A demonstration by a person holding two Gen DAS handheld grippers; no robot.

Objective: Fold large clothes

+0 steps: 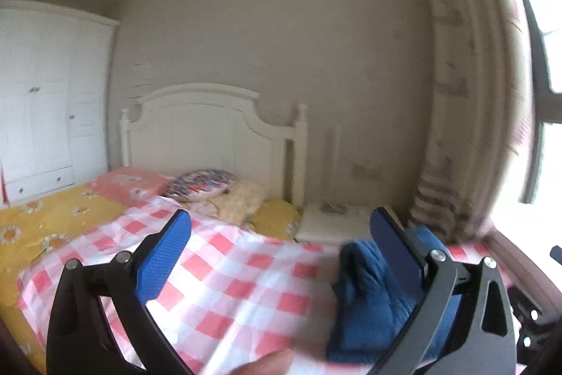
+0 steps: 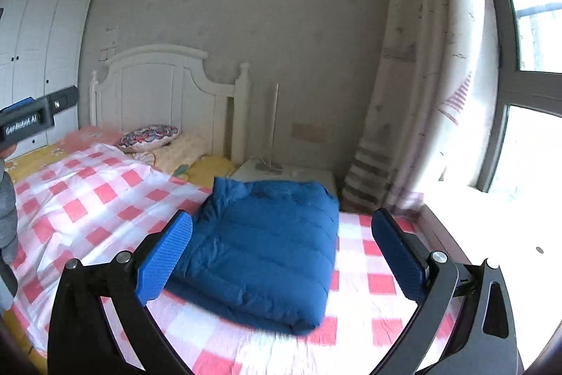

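Observation:
A blue quilted jacket (image 2: pixel 267 252) lies folded into a thick rectangle on the pink and white checked sheet (image 2: pixel 80 199) of the bed. My right gripper (image 2: pixel 281 252) is open and empty, held above the jacket with its blue pads on either side of it. My left gripper (image 1: pixel 281 252) is open and empty above the checked sheet (image 1: pixel 228 287), to the left of the jacket (image 1: pixel 368 304), whose end shows by its right finger. The left gripper's body also shows at the left edge of the right wrist view (image 2: pixel 38 118).
A white headboard (image 2: pixel 158 94) and pillows (image 2: pixel 149 134) are at the far end. A white nightstand (image 2: pixel 302 176) with a lamp stands by the bed's far right corner. A curtain (image 2: pixel 414 94) and window (image 2: pixel 527 94) are on the right, a white wardrobe (image 1: pixel 45 101) on the left.

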